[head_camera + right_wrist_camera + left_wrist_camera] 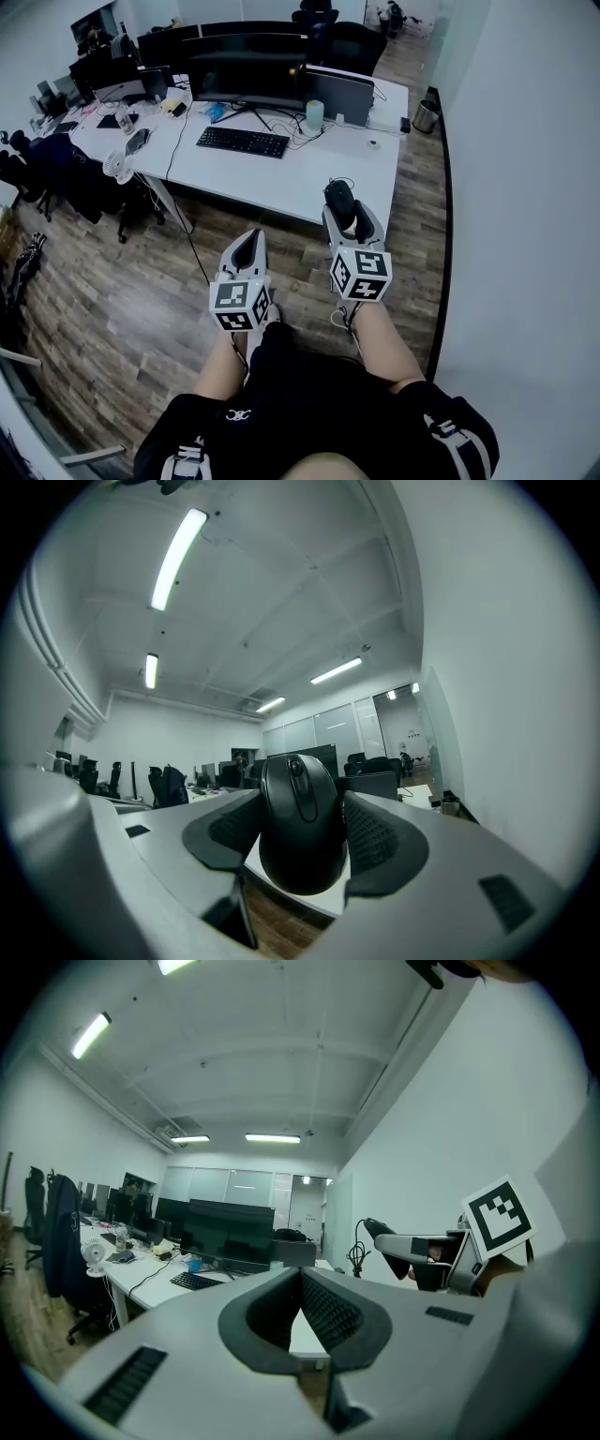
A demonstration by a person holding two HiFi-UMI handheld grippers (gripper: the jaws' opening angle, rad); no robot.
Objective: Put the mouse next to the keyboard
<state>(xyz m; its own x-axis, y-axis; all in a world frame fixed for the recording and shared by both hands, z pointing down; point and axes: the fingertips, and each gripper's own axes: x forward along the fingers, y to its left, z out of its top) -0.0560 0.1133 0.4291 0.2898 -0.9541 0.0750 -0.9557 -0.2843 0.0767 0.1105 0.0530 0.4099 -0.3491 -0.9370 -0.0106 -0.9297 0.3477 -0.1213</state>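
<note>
At the bottom of the head view we are standing over the brown wood-plank floor (122, 309), holding both tools out ahead of us. The left gripper (250, 240), just left of centre, is carrying nothing: its grey ribbed pads are meeting at the tips, with only the desk showing through the gap beneath them. To its right, the right gripper (347, 212) is clamping the black rounded plastic computer mouse (338, 197) by its flanks, its jaws standing fairly wide around the body and the wheel facing that gripper's camera. As far as we can tell, the mouse is being held up in the air at the near edge of the long white desk (281, 183), not resting on it. Further up, toward the upper middle of the frame, the flat black keyboard (243, 142) is lying on that desk in front of a wide dark monitor (246, 80), well apart from the mouse. We are judging the task roughly midway: the pick-up is looking done, while the carry to the keyboard, the set-down on bare desktop beside it and the release are all waiting
</note>
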